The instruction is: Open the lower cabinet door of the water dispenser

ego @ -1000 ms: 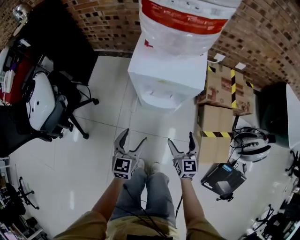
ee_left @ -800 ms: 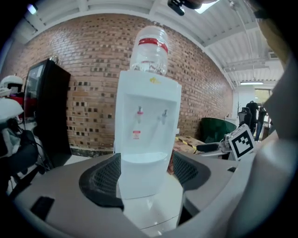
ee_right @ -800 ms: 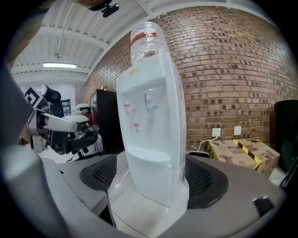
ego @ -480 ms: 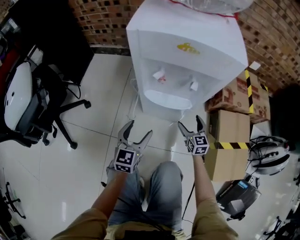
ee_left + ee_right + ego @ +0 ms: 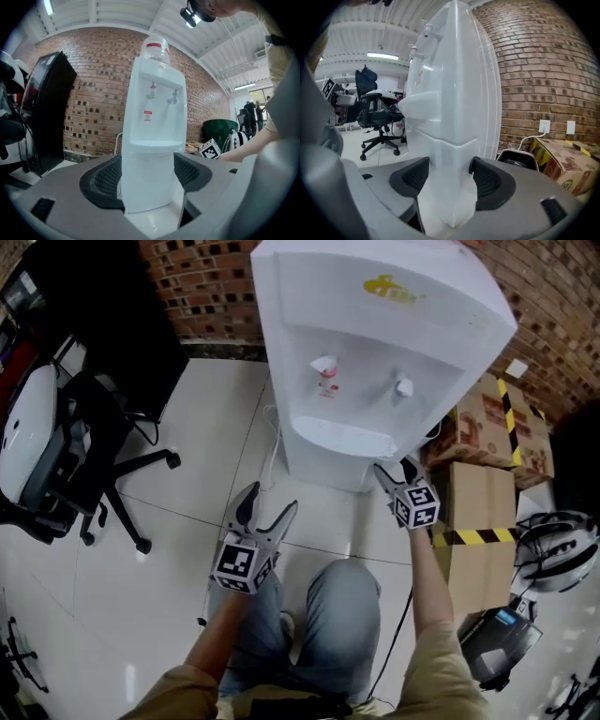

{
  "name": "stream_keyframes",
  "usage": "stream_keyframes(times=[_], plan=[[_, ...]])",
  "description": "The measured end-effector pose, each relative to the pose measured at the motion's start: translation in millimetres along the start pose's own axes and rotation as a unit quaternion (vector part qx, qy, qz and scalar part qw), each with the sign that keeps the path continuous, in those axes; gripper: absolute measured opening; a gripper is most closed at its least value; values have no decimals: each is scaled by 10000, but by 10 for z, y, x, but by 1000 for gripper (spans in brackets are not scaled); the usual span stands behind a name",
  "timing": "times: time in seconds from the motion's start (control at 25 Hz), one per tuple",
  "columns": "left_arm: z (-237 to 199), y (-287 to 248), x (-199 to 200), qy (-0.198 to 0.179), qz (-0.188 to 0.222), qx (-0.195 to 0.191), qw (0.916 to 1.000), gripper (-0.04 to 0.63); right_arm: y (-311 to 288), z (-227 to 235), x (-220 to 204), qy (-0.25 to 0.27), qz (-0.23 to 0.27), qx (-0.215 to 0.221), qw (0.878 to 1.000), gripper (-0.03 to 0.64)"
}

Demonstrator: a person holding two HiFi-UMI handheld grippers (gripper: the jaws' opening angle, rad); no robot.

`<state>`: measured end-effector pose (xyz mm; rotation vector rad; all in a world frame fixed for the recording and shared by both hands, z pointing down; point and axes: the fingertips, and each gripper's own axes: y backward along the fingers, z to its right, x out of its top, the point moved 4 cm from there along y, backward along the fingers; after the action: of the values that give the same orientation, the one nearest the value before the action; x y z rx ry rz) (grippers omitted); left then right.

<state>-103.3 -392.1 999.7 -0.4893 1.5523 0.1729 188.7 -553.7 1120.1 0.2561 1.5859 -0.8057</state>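
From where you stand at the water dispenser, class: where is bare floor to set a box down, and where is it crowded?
Bare tiles lie between the office chair and the water dispenser, and more left of the left gripper. Crowded: right of the dispenser, cardboard boxes, a white helmet and a black device fill the floor.

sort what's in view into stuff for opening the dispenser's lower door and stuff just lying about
For the job: dispenser; right gripper, jaws closing with the dispenser's corner between them; left gripper, open.
Lying about: chair; boxes.
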Motion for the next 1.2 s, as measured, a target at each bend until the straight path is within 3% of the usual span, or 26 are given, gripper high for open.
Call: stream_keyframes(times=[0.08,0.2,0.52,0.6,0.68,0.72,0.92,0.96,1.04,1.08,1.12,1.2], plan=[[-8,13,33,48,17,14,10000,336,61,-65,-2,-200,54,37,9998,303],[-2,-13,39,39,98,-30,9999,336,223,-190,-62,-109,32,311,9995,281],[36,41,53,-112,442,79,9989,336,583,-667,-166,90,-226,1893,9816,264],[14,95,75,-80,501,140,9986,336,546,-968,-110,396,-254,2541,9660,257],[-45,175,97,-35,555,248,9981,336,486,-1463,-35,847,-442,3301,9391,250],[-83,223,114,-28,580,310,9978,336,471,-1708,-11,987,-560,3599,9261,307],[-390,579,210,227,707,767,9943,336,446,-2310,12,1052,-662,4212,8984,362],[-465,684,238,351,765,916,9922,336,477,-2460,34,1257,-832,4432,8837,329],[-594,887,284,415,894,1236,9874,335,483,-2844,51,1815,-1012,4850,8495,327],[-642,965,290,371,907,1355,9859,335,424,-3034,70,1927,-965,4964,8409,326],[-680,1022,289,331,895,1420,9853,336,328,-3199,109,1817,-857,5021,8411,325],[-731,1086,287,336,855,1429,9855,336,92,-3431,240,1170,-550,5046,8536,325]])
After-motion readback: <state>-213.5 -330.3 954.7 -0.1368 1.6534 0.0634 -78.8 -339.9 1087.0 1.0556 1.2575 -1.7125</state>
